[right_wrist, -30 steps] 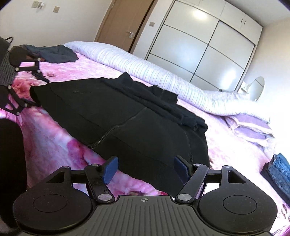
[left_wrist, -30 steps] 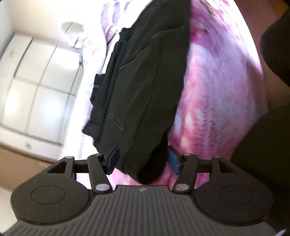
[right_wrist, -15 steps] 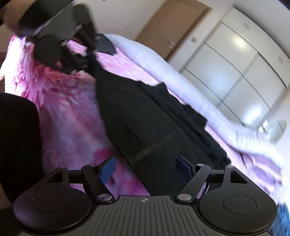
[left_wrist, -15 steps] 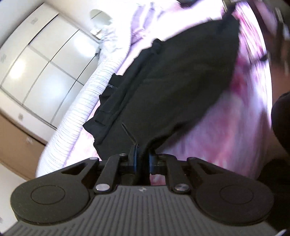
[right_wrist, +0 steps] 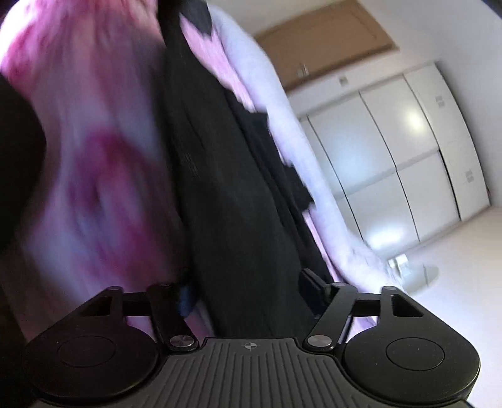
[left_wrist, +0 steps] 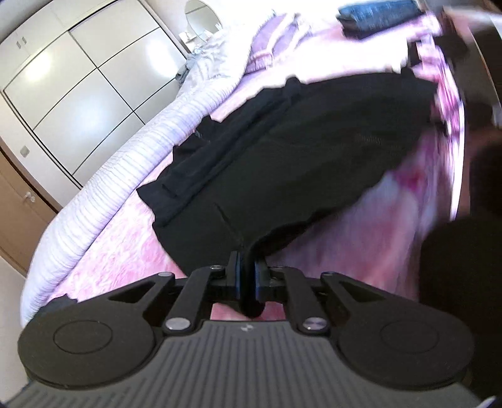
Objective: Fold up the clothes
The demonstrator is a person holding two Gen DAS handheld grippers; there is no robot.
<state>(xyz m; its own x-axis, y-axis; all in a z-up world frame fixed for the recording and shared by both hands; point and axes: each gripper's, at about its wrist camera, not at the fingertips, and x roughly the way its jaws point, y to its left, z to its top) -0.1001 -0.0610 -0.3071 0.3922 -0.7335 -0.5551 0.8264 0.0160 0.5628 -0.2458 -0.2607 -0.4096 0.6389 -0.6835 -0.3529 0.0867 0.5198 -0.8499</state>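
Note:
A black garment [left_wrist: 298, 157] lies spread on a pink floral bed cover [left_wrist: 360, 238]. My left gripper [left_wrist: 248, 276] is shut on the garment's near edge, with black cloth pinched between its blue pads. In the right wrist view the same black garment [right_wrist: 238, 204] runs up the middle of the blurred frame. My right gripper [right_wrist: 251, 292] is open, with the garment's edge lying between its spread fingers. The right view is tilted and motion-blurred.
A rolled white striped duvet [left_wrist: 103, 194] lies along the far side of the bed. Folded blue jeans [left_wrist: 376, 14] sit at the far corner. White wardrobe doors [right_wrist: 408, 157] and a brown door [left_wrist: 15, 213] stand behind. A dark trouser leg [left_wrist: 464, 282] is at right.
My left gripper closed on the garment's edge and stayed shut. My right gripper swung in over the garment's other edge, so the cloth now lies between its open fingers.

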